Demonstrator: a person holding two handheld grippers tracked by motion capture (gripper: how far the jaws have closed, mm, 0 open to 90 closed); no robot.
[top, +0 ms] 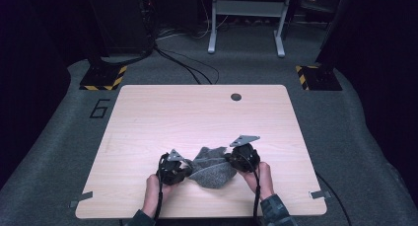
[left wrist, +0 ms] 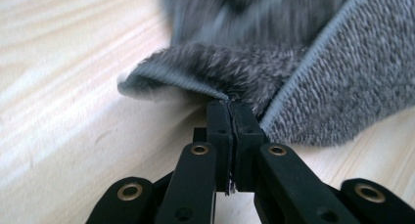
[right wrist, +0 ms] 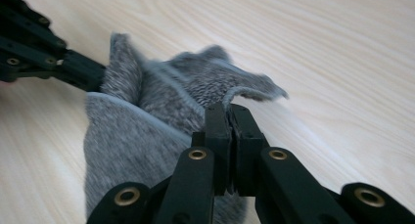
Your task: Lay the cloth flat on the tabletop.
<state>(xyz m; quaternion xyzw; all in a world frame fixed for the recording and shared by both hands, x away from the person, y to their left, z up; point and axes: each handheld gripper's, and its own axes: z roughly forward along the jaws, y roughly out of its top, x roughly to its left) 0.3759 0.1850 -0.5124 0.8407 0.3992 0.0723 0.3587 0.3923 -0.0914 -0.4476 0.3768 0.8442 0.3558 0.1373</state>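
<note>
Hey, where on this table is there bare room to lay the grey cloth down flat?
The table is bare from the cable hole at the far edge down to the grey cloth, and along both side edges. It is crowded only at the near middle, where the left gripper and right gripper pinch the cloth.

Both forearms are coming in from the near edge of the table [top: 148,112], each hand wrapped around a gripper. The left gripper [left wrist: 229,106] is lying low over the table's near part, its jaws pressed together on the edge of the grey cloth [top: 212,169]. The right gripper [right wrist: 228,109] is angling in from the opposite side, its jaws likewise clamped on the cloth's edge.
</note>
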